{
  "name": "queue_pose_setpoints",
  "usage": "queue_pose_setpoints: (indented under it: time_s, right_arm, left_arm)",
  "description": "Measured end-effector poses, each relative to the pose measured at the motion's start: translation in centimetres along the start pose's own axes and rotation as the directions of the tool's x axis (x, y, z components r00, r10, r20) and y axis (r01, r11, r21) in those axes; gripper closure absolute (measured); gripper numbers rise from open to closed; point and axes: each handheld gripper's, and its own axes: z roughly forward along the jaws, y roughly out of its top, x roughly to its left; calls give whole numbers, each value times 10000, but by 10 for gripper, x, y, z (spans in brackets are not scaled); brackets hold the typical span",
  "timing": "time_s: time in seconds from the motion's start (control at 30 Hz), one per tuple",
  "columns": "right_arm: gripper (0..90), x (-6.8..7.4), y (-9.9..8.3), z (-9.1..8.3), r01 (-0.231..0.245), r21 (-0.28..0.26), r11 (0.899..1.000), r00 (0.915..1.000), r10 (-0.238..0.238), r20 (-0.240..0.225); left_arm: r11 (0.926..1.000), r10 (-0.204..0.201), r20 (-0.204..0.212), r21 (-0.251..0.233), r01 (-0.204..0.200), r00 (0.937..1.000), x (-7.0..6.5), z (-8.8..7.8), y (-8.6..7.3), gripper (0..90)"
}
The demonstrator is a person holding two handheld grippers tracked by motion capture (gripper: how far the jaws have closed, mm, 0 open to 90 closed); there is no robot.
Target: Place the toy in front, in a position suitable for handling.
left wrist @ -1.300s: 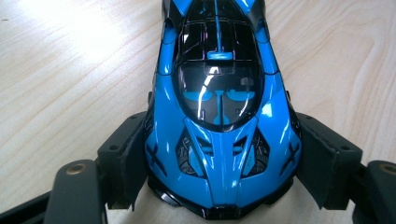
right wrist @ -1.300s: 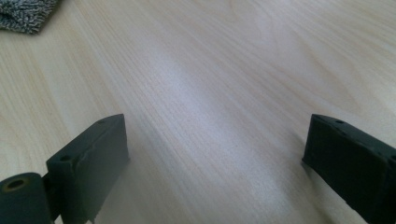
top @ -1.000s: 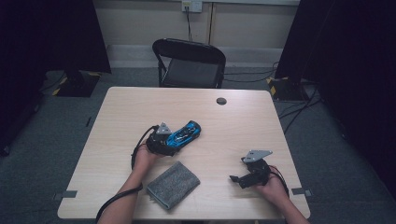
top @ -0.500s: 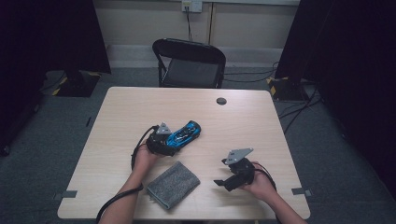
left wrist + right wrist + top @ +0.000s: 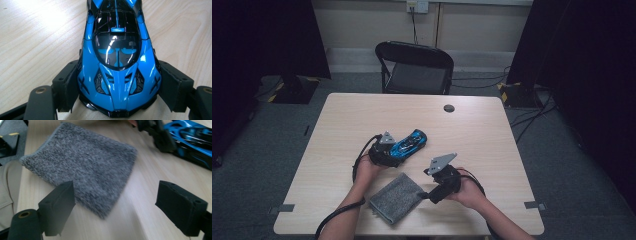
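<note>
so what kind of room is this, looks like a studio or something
Probably a recording or lab space rather than a home: black curtains hang at both sides, cables trail over grey carpet, and one pale wooden table stands with a black folding chair behind it.

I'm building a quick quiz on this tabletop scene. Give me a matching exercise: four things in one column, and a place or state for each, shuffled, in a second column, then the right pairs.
Things:
1. blue toy car
2. grey cloth
3. folding chair
4. right gripper

Places or states:
A. lies flat near the table's front edge
B. jaws open above the table, nothing between them
C. stands behind the table's far edge
D. clamped at one end between the left gripper's jaws

Pairs: 1-D, 2-A, 3-C, 4-B
</note>
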Motion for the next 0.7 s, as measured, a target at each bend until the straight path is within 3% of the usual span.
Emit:
queue_pose_setpoints:
  time_s: [0.1, 0.4, 0.53, 0.7]
  right_arm:
    - [148, 5, 8, 10, 59, -40, 10000, 9994, -60, -355]
    - [157, 17, 23, 38, 356, -80, 9993, 9960, -361, -812]
    - [165, 20, 26, 48, 539, 220, 9983, 9954, -519, -808]
    - [170, 20, 27, 54, 451, 136, 9989, 9943, -435, -972]
  left_arm:
    - [10000, 3, -3, -1, -3, 10000, 0, 0, 0, 260]
    - [10000, -8, -12, -7, 8, 10000, 0, 0, 0, 260]
    - [10000, -14, -18, -7, 14, 10000, 0, 0, 0, 260]
    - [10000, -14, -18, -9, 14, 10000, 0, 0, 0, 260]
